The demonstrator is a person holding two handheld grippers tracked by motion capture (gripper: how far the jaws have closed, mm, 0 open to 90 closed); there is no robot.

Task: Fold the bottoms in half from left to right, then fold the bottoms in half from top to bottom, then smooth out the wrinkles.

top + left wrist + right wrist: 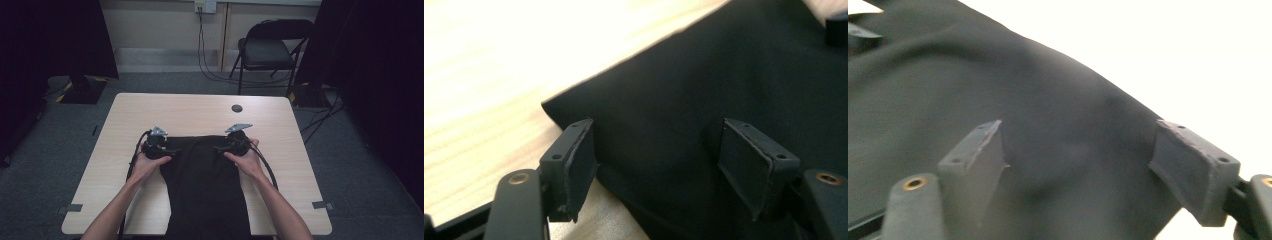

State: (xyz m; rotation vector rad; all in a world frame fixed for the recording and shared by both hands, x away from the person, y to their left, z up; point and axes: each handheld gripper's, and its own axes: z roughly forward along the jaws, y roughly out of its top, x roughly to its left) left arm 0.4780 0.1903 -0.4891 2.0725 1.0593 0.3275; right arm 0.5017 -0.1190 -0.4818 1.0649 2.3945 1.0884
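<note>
Cloth (207, 185) dark, long axis running toward person, hanging off near table (150, 107) edge.

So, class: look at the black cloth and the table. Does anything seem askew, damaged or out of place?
Nothing looks damaged or spilled. The black cloth lies on the wooden table and hangs over its near edge, with soft wrinkles in its surface. The left gripper and right gripper sit open at its far corners, gripping nothing.
</note>
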